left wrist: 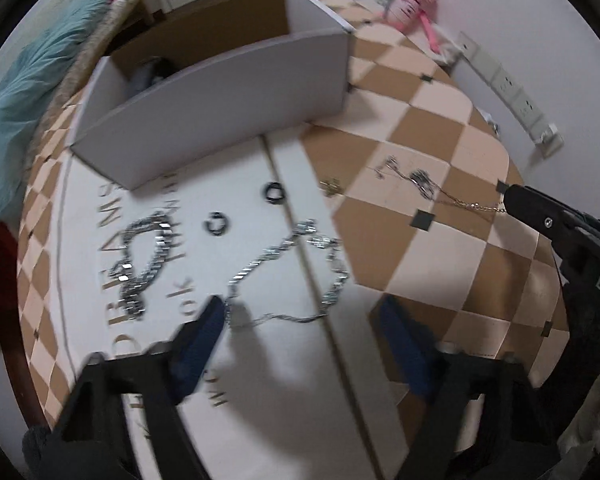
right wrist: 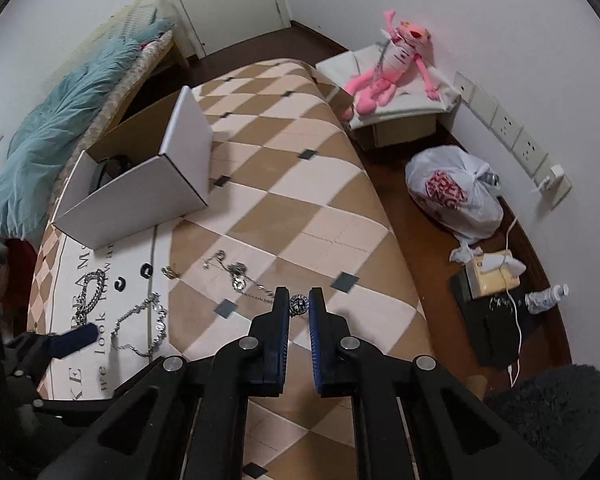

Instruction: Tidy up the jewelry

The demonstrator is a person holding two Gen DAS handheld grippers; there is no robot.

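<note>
Right wrist: pendant (right wrist: 299, 304) between right gripper (right wrist: 298, 300) fingers.

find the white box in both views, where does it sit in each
Left wrist view: the white box fills the upper left centre, open top, standing at the far end of the white printed mat, beyond the chains.
Right wrist view: the white box sits left of centre, well beyond the right tool.
Shared landmark: the pink plush toy, far right of the box in both.

Both grippers (right wrist: 298, 300) (left wrist: 300, 320): black frames, blue finger pads, silver screws.
</note>
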